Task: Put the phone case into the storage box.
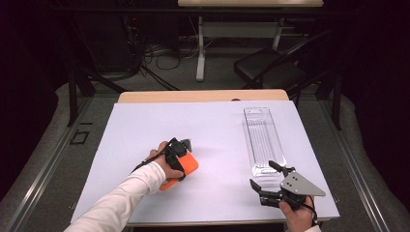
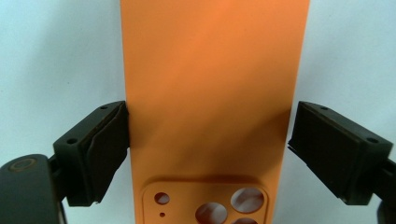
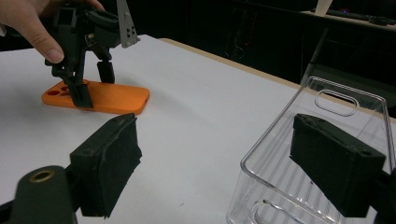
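White table sheet, dark room | my left gripper straddled orange phone case — jaws wide, not clamped | right gripper released beside clear tray — case not yet lifted or packed

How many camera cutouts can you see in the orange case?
4 in the left gripper view, all at the orange phone case's near end: one small round hole, a tiny hole below it, and two larger ones; a further one is partly cropped.

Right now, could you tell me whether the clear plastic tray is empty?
Empty: through the clear tray only the white table shows, and nothing lies inside.
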A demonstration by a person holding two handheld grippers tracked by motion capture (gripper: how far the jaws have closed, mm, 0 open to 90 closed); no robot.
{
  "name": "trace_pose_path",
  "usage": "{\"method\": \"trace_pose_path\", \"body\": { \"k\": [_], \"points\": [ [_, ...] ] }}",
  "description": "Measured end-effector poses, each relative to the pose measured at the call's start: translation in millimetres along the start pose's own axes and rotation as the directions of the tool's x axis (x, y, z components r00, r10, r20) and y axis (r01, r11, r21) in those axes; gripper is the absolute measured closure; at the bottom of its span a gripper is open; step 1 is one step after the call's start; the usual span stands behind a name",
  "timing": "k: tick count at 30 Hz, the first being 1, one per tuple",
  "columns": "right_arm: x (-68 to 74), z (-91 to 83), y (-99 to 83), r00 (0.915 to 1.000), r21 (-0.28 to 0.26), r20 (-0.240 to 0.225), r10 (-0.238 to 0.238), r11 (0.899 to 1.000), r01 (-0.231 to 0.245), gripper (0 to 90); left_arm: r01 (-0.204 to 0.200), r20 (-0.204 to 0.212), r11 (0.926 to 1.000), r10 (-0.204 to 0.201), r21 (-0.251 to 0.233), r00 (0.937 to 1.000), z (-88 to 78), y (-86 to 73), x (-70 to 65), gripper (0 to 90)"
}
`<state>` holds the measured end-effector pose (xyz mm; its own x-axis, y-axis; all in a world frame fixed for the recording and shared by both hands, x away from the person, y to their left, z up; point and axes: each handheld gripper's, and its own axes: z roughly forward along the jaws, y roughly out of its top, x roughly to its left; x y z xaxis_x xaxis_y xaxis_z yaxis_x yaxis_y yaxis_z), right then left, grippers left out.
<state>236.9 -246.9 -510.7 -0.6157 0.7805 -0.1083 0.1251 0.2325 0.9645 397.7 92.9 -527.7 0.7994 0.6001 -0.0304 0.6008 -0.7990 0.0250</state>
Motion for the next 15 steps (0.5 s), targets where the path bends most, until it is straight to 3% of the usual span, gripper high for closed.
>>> {"method": "trace_pose_path", "body": {
  "k": [15],
  "points": [
    [0.3,0.3,0.1,1.0000,-0.001,-0.002,-0.004,1.000,0.004,14.6,0.016,0.007,0.9998,-0.016,0.009,0.9998,6.2,-1.1,1.8,11.8]
  ]
}}
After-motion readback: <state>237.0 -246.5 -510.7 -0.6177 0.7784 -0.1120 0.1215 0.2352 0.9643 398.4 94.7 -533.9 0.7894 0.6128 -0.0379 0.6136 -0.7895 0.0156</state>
